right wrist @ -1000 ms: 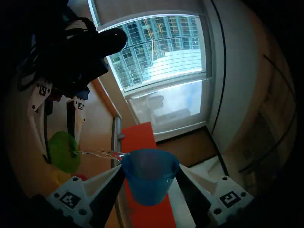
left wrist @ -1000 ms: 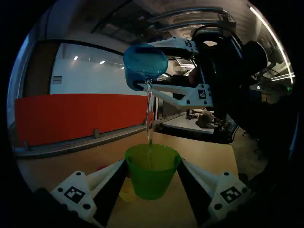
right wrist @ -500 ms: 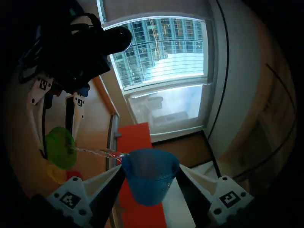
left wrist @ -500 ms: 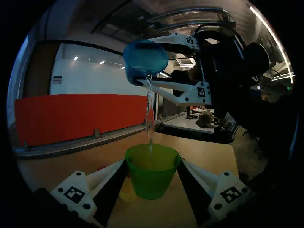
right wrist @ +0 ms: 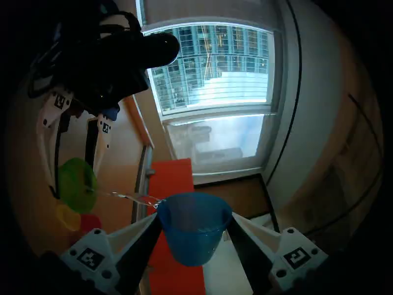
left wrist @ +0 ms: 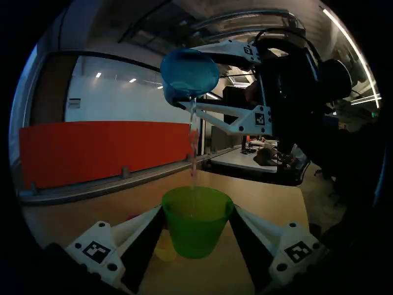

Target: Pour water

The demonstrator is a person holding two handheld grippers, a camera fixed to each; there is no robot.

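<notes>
In the left gripper view, the left tongs [left wrist: 196, 211] are clenched on a green translucent plastic cup [left wrist: 196, 236], one finger pressing each side. The cup stands upright just above a pale wooden surface [left wrist: 265, 199]. Above it, the right tongs [left wrist: 195, 81] grasp a blue translucent plastic cup [left wrist: 189, 73] that is tipped towards the camera. A thin stream of water [left wrist: 193, 142] falls from its lower rim into the green cup. A small yellow round object [left wrist: 164, 250] lies on the surface just behind the green cup. An orange-red wall panel [left wrist: 98, 150] runs along the far side.

In the right gripper view, the right tongs [right wrist: 195, 223] are clamped on both sides of the blue cup [right wrist: 194, 236]. The water [right wrist: 130, 197] arcs from the blue cup's rim to the green cup [right wrist: 76, 184], which sits farther off between the fingers of the left tongs [right wrist: 73, 177]. A large window [right wrist: 221, 98] lies beyond.
</notes>
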